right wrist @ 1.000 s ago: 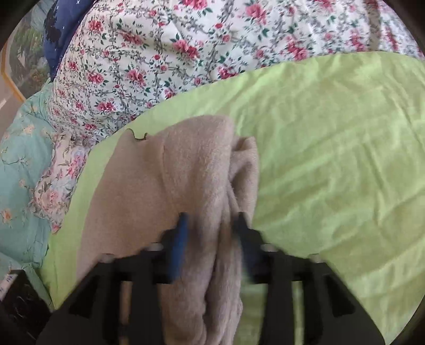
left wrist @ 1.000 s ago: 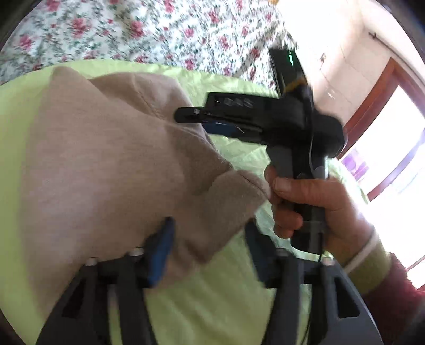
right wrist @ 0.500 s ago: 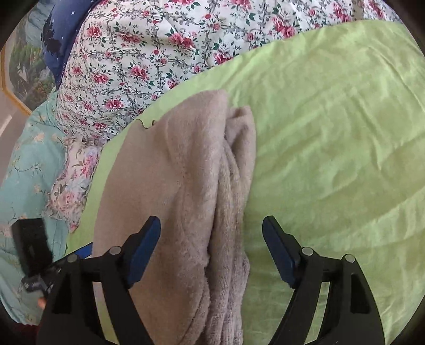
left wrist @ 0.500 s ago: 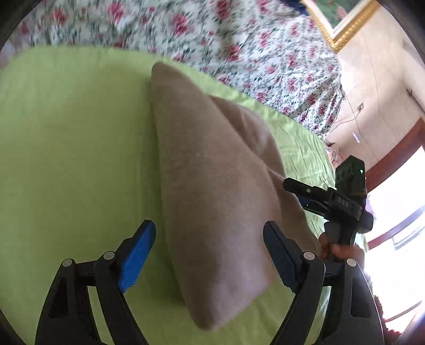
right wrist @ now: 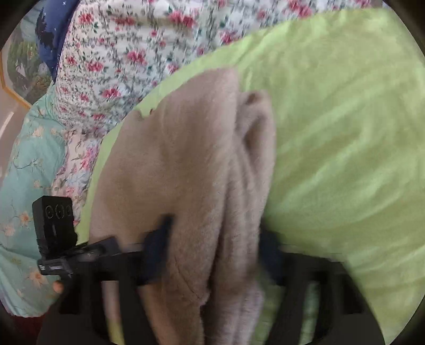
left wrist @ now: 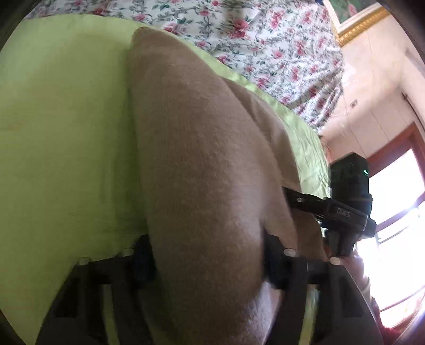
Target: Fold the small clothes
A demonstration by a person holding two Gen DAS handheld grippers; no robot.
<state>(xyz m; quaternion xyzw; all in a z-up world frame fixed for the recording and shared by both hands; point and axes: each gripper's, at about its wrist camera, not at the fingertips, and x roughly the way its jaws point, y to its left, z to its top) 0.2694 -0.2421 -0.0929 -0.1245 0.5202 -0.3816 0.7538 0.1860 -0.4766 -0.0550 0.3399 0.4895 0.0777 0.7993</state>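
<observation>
A folded beige fleece garment (left wrist: 202, 164) lies on a lime green sheet (left wrist: 61, 132). My left gripper (left wrist: 207, 260) straddles the garment's near end, its blue pads wide apart on either side of the thick fold. In the right wrist view the same garment (right wrist: 186, 164) shows its stacked folded layers on the right side. My right gripper (right wrist: 215, 249) also straddles the garment's end, jaws wide apart and blurred by motion. The right gripper's body (left wrist: 348, 201) shows at the right of the left wrist view; the left gripper's body (right wrist: 55, 233) shows at the left of the right wrist view.
A floral quilt (left wrist: 265, 34) lies beyond the green sheet. A turquoise flowered cover (right wrist: 24, 191) and a dark blue cloth (right wrist: 53, 29) lie to the left. A bright window with a wooden frame (left wrist: 393, 169) is at the right. A framed picture (left wrist: 350, 16) hangs on the wall.
Both grippers opened about a second ago, releasing the garment. Since then both have pushed forward so the garment's ends sit deeper between the jaws, which have narrowed a little.
</observation>
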